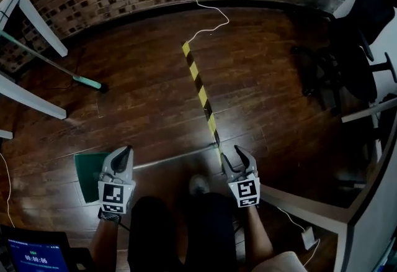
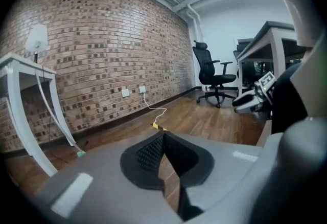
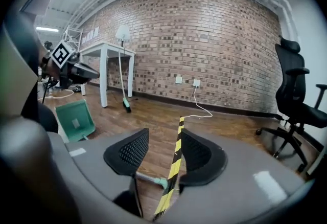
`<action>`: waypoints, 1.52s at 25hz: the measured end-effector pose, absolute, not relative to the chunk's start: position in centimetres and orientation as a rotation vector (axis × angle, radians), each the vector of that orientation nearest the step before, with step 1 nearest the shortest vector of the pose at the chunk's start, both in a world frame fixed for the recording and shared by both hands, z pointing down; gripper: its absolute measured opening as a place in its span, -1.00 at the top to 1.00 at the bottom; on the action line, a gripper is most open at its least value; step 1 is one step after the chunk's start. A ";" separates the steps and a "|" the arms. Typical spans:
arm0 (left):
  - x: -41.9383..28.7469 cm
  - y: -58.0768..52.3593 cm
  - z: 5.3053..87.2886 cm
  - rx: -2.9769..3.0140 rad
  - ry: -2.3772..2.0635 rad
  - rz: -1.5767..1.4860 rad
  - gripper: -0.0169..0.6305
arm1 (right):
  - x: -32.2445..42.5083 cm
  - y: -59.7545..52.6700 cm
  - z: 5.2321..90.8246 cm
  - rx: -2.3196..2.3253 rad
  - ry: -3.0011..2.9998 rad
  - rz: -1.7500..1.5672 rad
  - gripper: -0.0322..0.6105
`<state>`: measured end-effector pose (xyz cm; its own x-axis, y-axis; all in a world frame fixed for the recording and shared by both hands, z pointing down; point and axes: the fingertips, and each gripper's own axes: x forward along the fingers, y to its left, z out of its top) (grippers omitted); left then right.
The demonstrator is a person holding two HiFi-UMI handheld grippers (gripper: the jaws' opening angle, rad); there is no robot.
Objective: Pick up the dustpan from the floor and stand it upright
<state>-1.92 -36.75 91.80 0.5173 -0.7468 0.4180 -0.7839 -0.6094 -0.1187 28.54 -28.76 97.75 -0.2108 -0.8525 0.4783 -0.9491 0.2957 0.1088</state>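
Note:
The green dustpan (image 1: 88, 172) lies flat on the wood floor at the lower left, and its long grey handle (image 1: 180, 156) runs off to the right. My left gripper (image 1: 128, 150) hovers over the pan's right edge, and its pads (image 2: 150, 154) meet at the tips with nothing between them. My right gripper (image 1: 232, 154) is at the handle's far end with its jaws open. In the right gripper view the handle's green-tipped end (image 3: 155, 181) lies low between the open pads of the right gripper (image 3: 164, 133), untouched. The pan (image 3: 75, 120) shows at the left there.
A yellow-and-black floor tape (image 1: 201, 94) runs from the right gripper toward the brick wall. A green broom (image 1: 56, 67) leans by white table legs (image 1: 37, 22) at the left. A black office chair (image 1: 353, 59), a white desk edge (image 1: 310, 205) and a white cable (image 1: 208, 13) are also there.

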 end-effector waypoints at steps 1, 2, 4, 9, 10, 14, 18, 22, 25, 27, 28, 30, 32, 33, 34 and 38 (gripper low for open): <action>-2.1 -37.1 93.3 2.647 -1.360 0.657 0.94 | 28.7 -28.3 100.0 1.583 -2.119 0.285 0.21; -2.0 -37.4 94.5 2.640 -1.368 0.638 0.94 | 28.8 -28.0 102.3 1.556 -2.115 0.284 0.19; -1.5 -38.1 96.3 2.659 -1.362 0.609 0.94 | 29.2 -27.5 106.5 1.508 -2.094 0.284 0.19; -1.1 -38.4 99.6 2.658 -1.368 0.624 0.94 | 30.1 -26.9 114.5 1.469 -2.022 0.314 0.19; -1.3 -38.3 100.2 2.644 -1.378 0.629 0.94 | 30.3 -27.0 115.9 1.458 -2.008 0.313 0.19; -1.9 -37.7 101.7 2.637 -1.374 0.655 0.94 | 31.3 -27.6 121.0 1.414 -1.954 0.325 0.19; -2.0 -37.1 102.5 2.733 -1.359 0.727 0.94 | 32.3 -29.0 125.8 1.376 -1.909 0.318 0.23; -2.9 -37.0 103.7 2.724 -1.353 0.749 0.94 | 32.6 -30.6 128.6 1.386 -1.880 0.328 0.27; -3.2 -37.2 103.8 2.673 -1.382 0.717 0.94 | 32.9 -31.7 129.3 1.428 -1.861 0.334 0.42; -3.2 -37.3 103.8 2.672 -1.393 0.685 0.94 | 32.7 -31.9 129.3 1.440 -1.853 0.335 0.46; -3.1 -37.3 103.7 2.656 -1.394 0.667 0.94 | 32.6 -31.9 129.3 1.440 -1.851 0.335 0.51; -2.8 -37.3 103.1 2.602 -1.399 0.619 0.94 | 32.5 -31.9 129.0 1.451 -1.852 0.342 0.62; -2.8 -37.5 102.3 2.586 -1.413 0.567 0.94 | 32.7 -32.0 128.5 1.480 -1.853 0.355 0.64; -2.8 -37.6 101.8 2.591 -1.418 0.549 0.94 | 33.0 -32.0 128.1 1.495 -1.851 0.359 0.64; -2.7 -37.6 101.5 2.599 -1.420 0.538 0.94 | 33.3 -32.1 127.6 1.511 -1.847 0.359 0.64; -3.1 -37.5 100.0 2.609 -1.429 0.473 0.94 | 35.1 -32.1 124.6 1.602 -1.818 0.341 0.65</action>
<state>-3.10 -37.51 99.96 0.5026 -0.7981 0.3323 -0.8388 -0.5433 -0.0363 35.15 -32.14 124.58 -0.0099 -0.7710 0.6368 -0.9493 0.2074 0.2363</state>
